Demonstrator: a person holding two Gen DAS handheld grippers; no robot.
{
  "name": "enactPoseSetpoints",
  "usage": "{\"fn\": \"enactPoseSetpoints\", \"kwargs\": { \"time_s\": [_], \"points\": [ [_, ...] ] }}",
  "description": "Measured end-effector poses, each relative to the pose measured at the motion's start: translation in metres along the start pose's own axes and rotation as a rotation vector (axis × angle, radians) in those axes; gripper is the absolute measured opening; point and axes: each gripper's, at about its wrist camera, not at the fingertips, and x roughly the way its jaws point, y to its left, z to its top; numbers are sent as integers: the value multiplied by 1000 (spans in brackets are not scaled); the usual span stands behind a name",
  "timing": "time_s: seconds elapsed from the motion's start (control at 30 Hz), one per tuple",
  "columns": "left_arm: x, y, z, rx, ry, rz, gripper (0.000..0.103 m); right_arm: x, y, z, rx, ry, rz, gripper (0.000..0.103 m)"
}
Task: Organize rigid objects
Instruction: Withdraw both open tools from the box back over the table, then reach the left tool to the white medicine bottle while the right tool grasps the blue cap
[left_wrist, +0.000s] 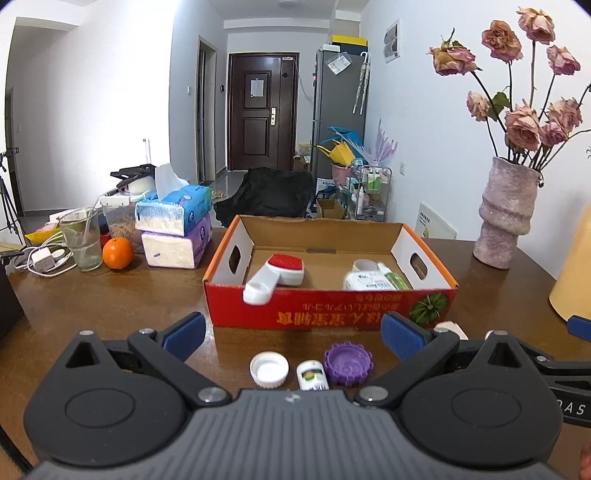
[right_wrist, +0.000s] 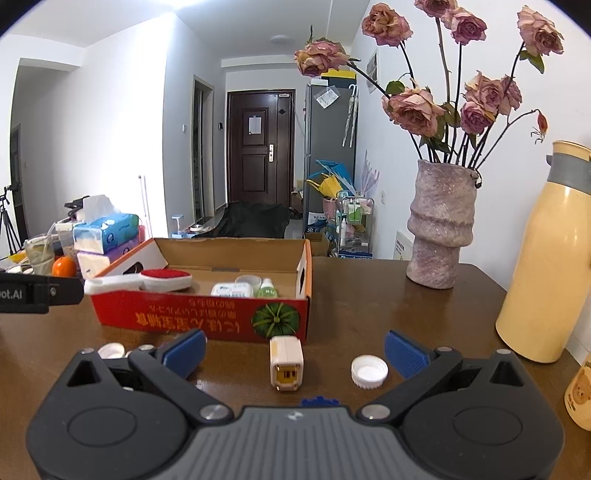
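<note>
The left gripper (left_wrist: 293, 334) hangs low over the brown wooden worktop (left_wrist: 110, 306) with its blue-padded jaws wide apart and nothing between them. Just before it, on the near part of the worktop, three small things lie in a row: a white plastic screw cap (left_wrist: 269, 369) with its hollow side up, a small white bottle with a green label (left_wrist: 312, 375) lying on its side, and a purple ridged plastic cap (left_wrist: 347, 363) to the right of the bottle. The bottle lies very close to both caps; I cannot tell if they touch.

Farther away stands a red and orange cardboard box (left_wrist: 332, 306) with an open top. Inside, at the left, a white brush with a red bristle pad (left_wrist: 275, 275) leans with its handle over the near wall. At the right side of the box are a white flat pack of wipes (left_wrist: 364, 282), a green-tinted small bottle (left_wrist: 395, 278) and a roll of tape (left_wrist: 364, 265).

The right gripper (right_wrist: 295, 352) is also fully spread and holds nothing. Between its jaws, near the box front, lies a small cream rectangular plug-like block (right_wrist: 286, 363), and to the right of it a second white ridged cap (right_wrist: 369, 371), apart from the block.

At the far right of the worktop stand a rough pink-grey ceramic vase with dried roses (right_wrist: 439, 229) and a tall cream thermos jug (right_wrist: 546, 266).
</note>
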Motion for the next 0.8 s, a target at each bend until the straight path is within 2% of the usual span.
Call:
{"fn": "enactPoseSetpoints", "kwargs": {
  "time_s": [0.4,0.8],
  "points": [
    [-9,-7,-27,24,47,-3,103,-16,-6,-28,-19,51,1,103],
    [3,-6,-54,23,118,8,103,-2,-16,-52,-85,144,-12,102]
  ]
}}
